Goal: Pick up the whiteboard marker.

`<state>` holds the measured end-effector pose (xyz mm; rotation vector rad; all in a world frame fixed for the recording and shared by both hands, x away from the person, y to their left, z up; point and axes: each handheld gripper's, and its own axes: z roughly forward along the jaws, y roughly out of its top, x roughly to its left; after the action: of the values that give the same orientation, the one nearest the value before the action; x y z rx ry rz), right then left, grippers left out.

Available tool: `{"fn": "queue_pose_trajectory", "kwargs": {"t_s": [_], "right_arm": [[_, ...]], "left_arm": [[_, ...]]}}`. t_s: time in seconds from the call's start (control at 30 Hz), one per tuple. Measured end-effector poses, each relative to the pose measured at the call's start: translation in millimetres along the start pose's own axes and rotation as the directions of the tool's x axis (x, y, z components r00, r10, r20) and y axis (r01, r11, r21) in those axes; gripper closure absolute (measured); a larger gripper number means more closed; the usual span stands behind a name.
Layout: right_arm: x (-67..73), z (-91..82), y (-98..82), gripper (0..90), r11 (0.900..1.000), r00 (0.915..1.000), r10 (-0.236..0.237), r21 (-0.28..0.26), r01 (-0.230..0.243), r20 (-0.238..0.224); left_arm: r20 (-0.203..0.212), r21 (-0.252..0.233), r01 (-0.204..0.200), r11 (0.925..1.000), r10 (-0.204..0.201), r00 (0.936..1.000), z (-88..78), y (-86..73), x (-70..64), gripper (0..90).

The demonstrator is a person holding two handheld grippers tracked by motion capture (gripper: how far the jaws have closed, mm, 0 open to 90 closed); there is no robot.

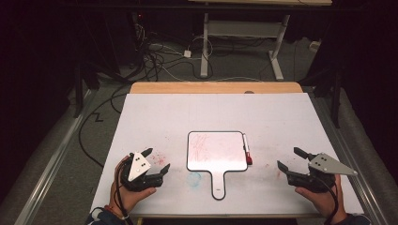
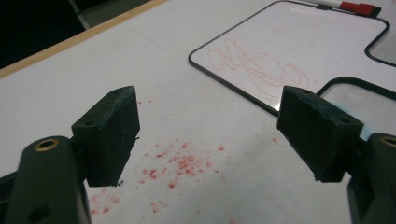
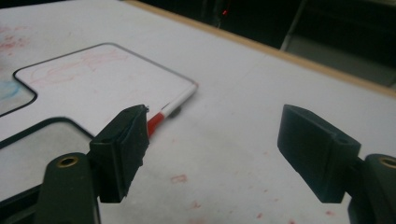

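Both hand-held black two-jaw grippers, left gripper (image 1: 156, 161) and right gripper (image 1: 287, 158), rest wide and empty at the near table edge, flanking the small white handled whiteboard (image 1: 217, 152) with a red-capped marker (image 1: 246, 149) touching its right rim.

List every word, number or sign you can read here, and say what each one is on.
No text here can be read.
Whiteboard: red scribble, loops and strokes that spell no word.
Marker: any label is too small to read.
Table: red flecks and a blue smudge, no writing.
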<state>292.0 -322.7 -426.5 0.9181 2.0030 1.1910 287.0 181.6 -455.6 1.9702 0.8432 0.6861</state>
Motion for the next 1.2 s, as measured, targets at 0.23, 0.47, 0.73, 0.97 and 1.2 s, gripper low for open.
{"fn": "queue_pose_trajectory", "kwargs": {"t_s": [0.23,0.47,0.73,0.97,1.2], "right_arm": [[-4.4,8.3,-1.6,30.4,0.996,0.9916,0.055,0.071,-0.047,-0.117],[-5.9,28.3,7.4,35.7,0.985,0.9835,0.101,0.154,-0.077,-0.15],[-15.5,72.6,27.2,39.7,0.95,0.9526,0.206,0.278,-0.14,-0.224],[-18.7,113.7,40.0,44.8,0.917,0.9399,0.262,0.36,-0.171,-0.22],[-24.1,163.1,30.1,51.7,0.851,0.9064,0.362,0.473,-0.227,-0.217]], "left_arm": [[0.022,0.068,-0.031,0.9972,0.03,0.9993,14.6,-2.5,-2.8,19.9],[0.015,0.077,-0.03,0.9966,0.029,0.9995,15.2,-4.5,-1.5,20.0],[0.007,0.087,-0.05,0.995,0.05,0.9987,17.5,-5.8,-2.7,20.7],[-0.008,0.087,-0.067,0.994,0.068,0.9977,18.7,-5.5,-2.0,20.7],[-0.005,0.093,-0.071,0.9931,0.071,0.9974,25.6,-3.2,-2.5,20.7]]}}
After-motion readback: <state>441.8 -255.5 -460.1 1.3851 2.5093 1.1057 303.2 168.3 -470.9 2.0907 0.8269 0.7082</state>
